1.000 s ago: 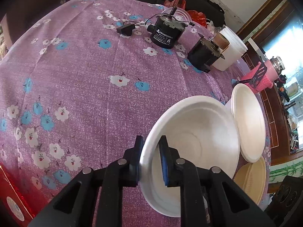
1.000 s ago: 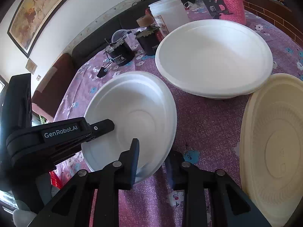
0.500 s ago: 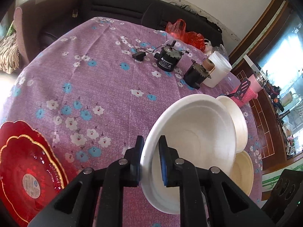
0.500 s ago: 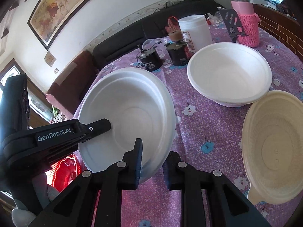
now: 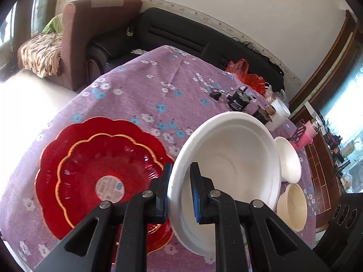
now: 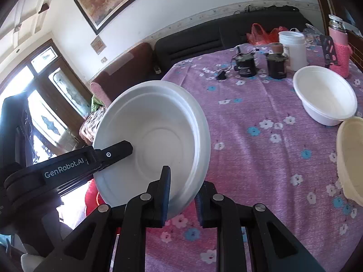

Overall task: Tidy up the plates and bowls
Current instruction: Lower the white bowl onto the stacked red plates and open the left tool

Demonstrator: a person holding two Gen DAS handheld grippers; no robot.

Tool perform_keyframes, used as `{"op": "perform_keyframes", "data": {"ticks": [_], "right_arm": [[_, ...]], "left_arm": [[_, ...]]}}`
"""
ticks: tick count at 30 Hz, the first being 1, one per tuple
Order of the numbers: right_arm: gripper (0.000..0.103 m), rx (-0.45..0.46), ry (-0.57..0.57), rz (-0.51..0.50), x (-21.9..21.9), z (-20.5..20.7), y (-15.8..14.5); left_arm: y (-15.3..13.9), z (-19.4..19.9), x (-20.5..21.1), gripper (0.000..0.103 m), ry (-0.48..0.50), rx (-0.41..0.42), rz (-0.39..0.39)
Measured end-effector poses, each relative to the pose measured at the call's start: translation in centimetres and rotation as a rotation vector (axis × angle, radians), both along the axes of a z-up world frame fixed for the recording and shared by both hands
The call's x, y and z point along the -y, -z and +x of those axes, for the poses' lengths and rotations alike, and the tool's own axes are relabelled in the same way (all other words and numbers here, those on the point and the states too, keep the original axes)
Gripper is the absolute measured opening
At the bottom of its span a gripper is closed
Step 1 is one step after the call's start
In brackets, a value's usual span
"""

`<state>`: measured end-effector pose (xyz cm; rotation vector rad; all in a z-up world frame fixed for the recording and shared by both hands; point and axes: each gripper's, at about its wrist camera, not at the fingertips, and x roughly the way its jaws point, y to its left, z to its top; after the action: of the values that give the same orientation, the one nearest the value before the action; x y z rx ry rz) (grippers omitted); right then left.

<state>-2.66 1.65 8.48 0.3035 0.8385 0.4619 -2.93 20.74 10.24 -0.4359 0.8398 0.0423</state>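
Note:
A white foam bowl [image 5: 231, 158] is held tilted in the air by both grippers, each on its rim. My left gripper [image 5: 179, 188] is shut on its left rim. My right gripper [image 6: 181, 195] is shut on its near rim, and the bowl [image 6: 154, 140] fills the middle of the right wrist view. Two stacked red scalloped plates [image 5: 95, 170] lie on the purple tablecloth just left of the bowl. A second white bowl [image 6: 324, 97] and a cream bowl [image 6: 351, 158] sit on the table at the right; they also show in the left wrist view, white [image 5: 290, 161] and cream [image 5: 292, 206].
At the table's far side stand two black motors [image 6: 246, 64], a white jar [image 6: 292, 49], a pink flask [image 6: 339, 49] and red bags [image 6: 263, 32]. A black sofa [image 5: 181, 38] and a brown armchair [image 5: 86, 34] lie beyond the table.
Both grippers have lifted the white bowl and carried it left, away from the other bowls. The red plates have come fully into the left wrist view.

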Motion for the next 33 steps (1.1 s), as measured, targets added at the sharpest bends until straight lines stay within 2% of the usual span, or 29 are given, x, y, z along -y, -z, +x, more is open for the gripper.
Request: {"op": "perform_keyframes", "data": {"ticks": [6,10,19,25,27,33], "right_arm": [[0.021,-0.007,-0.109,-0.061,-5.5,-0.8,0.9],[0.022,-0.034,-0.162,-0.108,-8.6,-0.6,2.2],[0.022,-0.110,-0.198,-0.162,-11.8,0.8,5.1],[0.021,-0.118,-0.208,-0.189,-12.8,1.3,5.3],[0.021,-0.119,-0.213,-0.194,-13.1,1.3,5.3],[0.020,-0.121,-0.224,-0.231,-14.1,1.3,5.7]], "left_arm": [[1.8,-2.3,-4.5,0.015,-0.118,-0.020,0.008],[3.7,-2.6,-6.9,0.015,-0.168,-0.061,-0.017],[6.3,-2.0,-9.3,0.015,-0.185,-0.115,-0.038],[6.7,-2.2,-10.0,0.016,-0.198,-0.117,-0.053],[6.6,-2.4,-10.2,0.020,-0.205,-0.115,-0.049],[5.6,-3.1,-10.6,0.044,-0.206,-0.091,-0.039]]}}
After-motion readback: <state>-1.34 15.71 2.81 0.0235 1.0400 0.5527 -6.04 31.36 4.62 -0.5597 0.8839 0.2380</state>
